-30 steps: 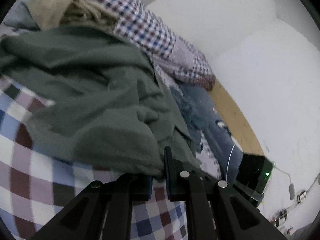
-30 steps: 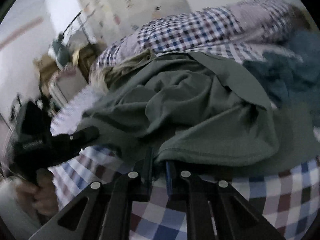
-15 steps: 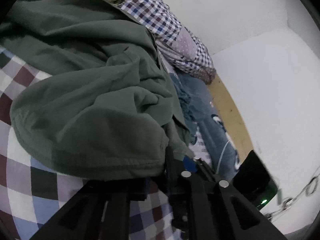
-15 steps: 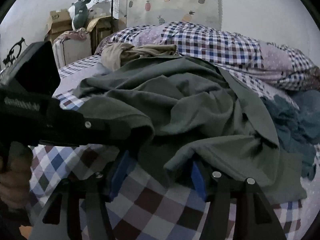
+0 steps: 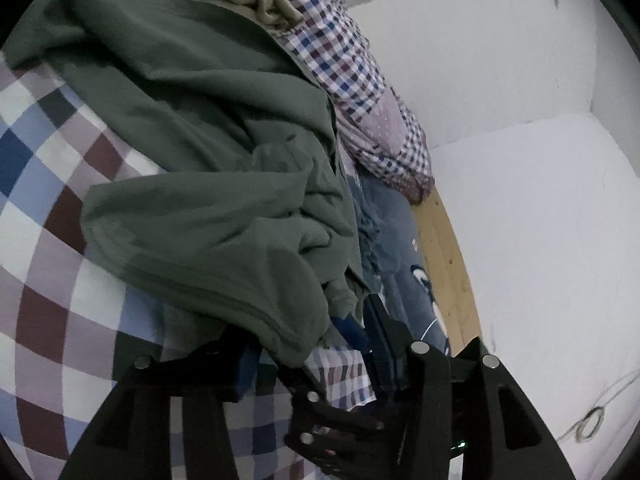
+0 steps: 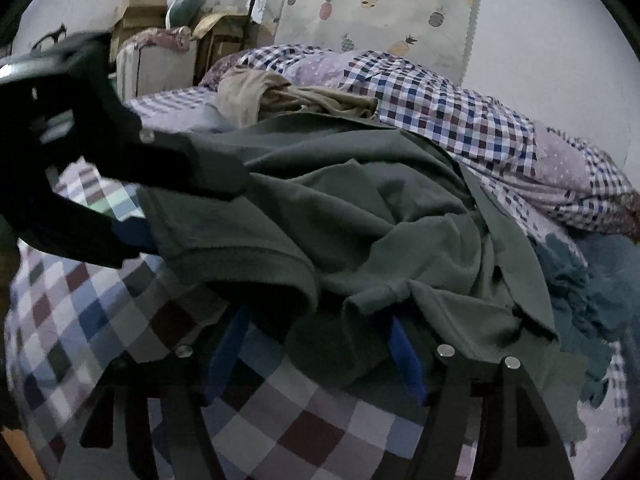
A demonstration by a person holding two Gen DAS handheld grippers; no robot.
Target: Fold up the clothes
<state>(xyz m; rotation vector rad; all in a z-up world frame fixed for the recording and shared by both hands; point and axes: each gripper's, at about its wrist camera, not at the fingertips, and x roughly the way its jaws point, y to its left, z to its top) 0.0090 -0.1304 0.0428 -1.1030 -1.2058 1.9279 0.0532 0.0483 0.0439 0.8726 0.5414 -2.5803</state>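
A rumpled green shirt (image 6: 360, 216) lies heaped on the checked bed sheet (image 6: 132, 320). The right gripper (image 6: 316, 344) has its jaws spread wide around the shirt's near hem, and the left gripper (image 5: 304, 344) (seen in both views) also stands parted, fabric hanging between its fingers.

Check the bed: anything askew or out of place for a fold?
Yes. The green shirt lies bunched in deep creases, not flat. It overlaps a tan garment and a blue garment. Both grippers, left and right, are open at its hem.
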